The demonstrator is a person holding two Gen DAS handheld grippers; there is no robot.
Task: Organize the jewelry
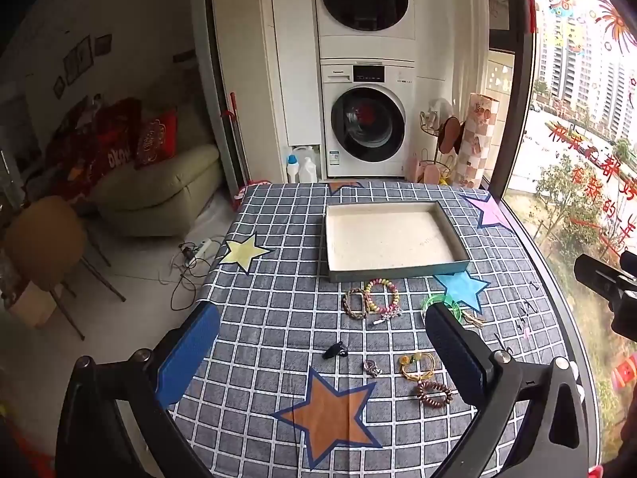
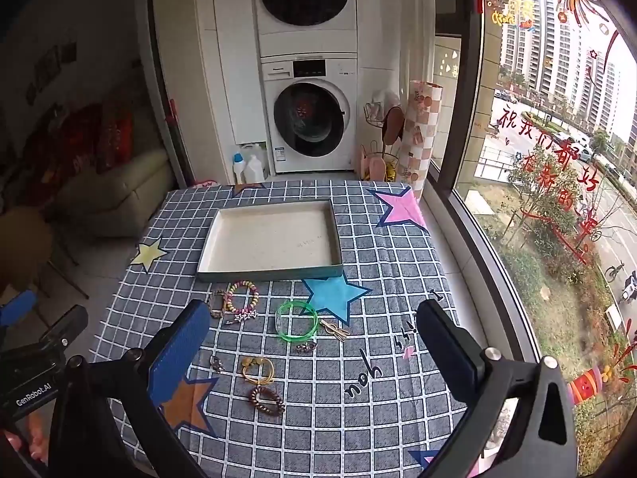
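Observation:
An empty grey tray (image 1: 398, 273) (image 2: 270, 277) with a white inside sits mid-table. In front of it lie a colourful bead bracelet (image 1: 383, 296) (image 2: 243, 298), a braided bracelet (image 1: 354, 303), a green bangle (image 2: 296, 322) (image 1: 432, 302), a gold bracelet (image 1: 417, 364) (image 2: 258, 370), a brown bead bracelet (image 1: 434, 393) (image 2: 266, 400), a black clip (image 1: 333, 349) and a small silver piece (image 1: 371, 367) (image 2: 217, 363). My left gripper (image 1: 318, 314) is open above the near table. My right gripper (image 2: 314, 314) is open, over the bangle area. Both are empty.
The table has a grey checked cloth (image 1: 278, 318) with coloured stars. Its left edge drops to the floor with a sofa (image 1: 159, 183) and chair (image 1: 43, 239). A window (image 2: 557, 159) runs along the right. Washing machines (image 1: 366, 127) stand behind.

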